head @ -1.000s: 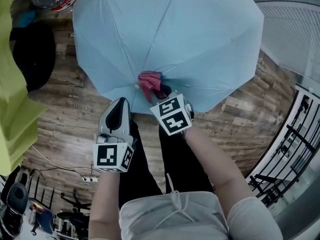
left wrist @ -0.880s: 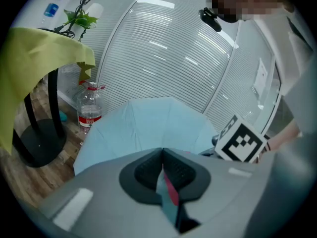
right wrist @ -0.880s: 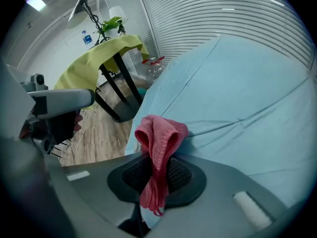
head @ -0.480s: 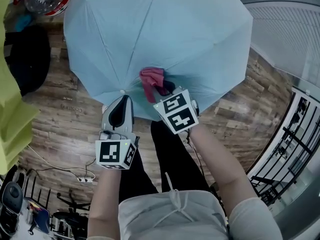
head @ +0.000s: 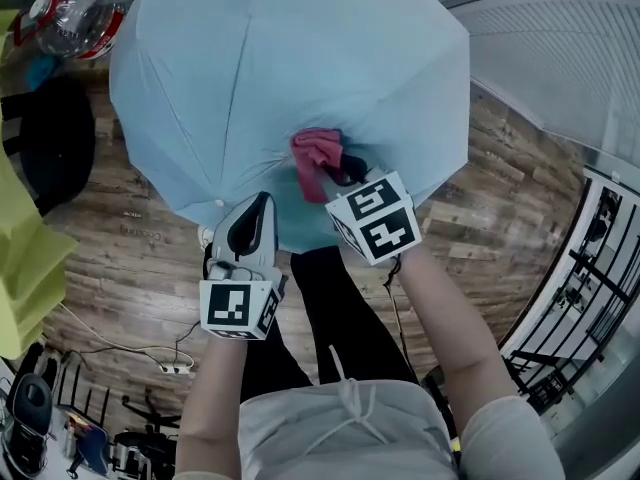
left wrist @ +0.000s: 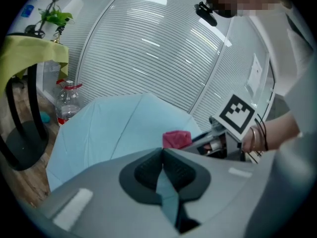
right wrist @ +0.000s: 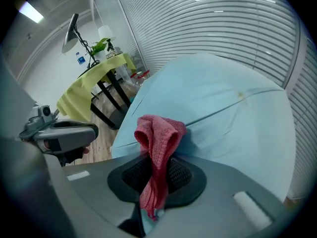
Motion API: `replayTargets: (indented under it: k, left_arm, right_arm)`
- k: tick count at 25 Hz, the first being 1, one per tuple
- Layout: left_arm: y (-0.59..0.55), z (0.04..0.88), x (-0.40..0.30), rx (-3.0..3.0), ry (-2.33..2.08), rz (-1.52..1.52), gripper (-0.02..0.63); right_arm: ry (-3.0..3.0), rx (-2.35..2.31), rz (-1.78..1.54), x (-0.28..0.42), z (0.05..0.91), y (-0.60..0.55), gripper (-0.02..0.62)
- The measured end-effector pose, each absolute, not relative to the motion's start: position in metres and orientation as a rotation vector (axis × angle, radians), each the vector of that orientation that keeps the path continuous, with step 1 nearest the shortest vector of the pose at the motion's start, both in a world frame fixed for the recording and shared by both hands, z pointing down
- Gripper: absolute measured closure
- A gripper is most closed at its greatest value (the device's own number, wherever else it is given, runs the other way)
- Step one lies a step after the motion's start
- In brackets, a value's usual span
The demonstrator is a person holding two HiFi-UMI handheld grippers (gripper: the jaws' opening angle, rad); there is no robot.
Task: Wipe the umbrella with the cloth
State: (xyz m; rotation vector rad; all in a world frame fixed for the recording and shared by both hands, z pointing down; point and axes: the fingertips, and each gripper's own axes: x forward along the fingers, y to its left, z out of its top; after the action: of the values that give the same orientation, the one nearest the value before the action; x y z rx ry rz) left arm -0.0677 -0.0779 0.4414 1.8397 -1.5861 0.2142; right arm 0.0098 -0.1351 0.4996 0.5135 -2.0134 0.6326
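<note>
Umbrella [head: 290, 78]: open, pale blue, outer side of the canopy up towards the head camera. Seams run from the far side down to the near rim. Shaft hidden under the canopy, so its axis cannot be read. The canopy hangs over the floor [head: 130, 258], in front of the person's legs.

Cloth [head: 316, 156]: pink, bunched, lying on the canopy close to the near rim, right of the left gripper.

Surface and room: wood-plank floor; a curved slatted wall [head: 560, 58] on the far right; a black railing [head: 585, 298] at the right edge; a yellow-green cover [head: 25, 258] at the left edge; a clear bottle [head: 75, 13] with red parts at the far-left corner.

Left gripper [head: 262, 200]: forearm stretched forward, marker cube nearest the body. Jaws closed on a fold of the canopy at its near rim, with blue fabric pinched between the pads.

Right gripper [head: 335, 173]: forearm angled inward across the legs. Jaws clamped on the cloth, which folds up over the jaw tips and touches the canopy.
</note>
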Motion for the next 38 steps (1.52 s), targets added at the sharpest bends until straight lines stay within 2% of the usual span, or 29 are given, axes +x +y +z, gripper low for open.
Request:
replayTargets:
  k: [22,38]
  left_arm:
    - [-0.155,0.428,0.021,1.869,-1.562,0.258,0.599]
    - [-0.175,0.451,0.044,1.835,-1.550,0.286,0.598]
  right_arm:
    - [-2.044,0.593,0.558,0.111,0.453,-0.242,0.535]
    - [-1.929,0.762,0.455,0.177,0.491,-0.327,0.534]
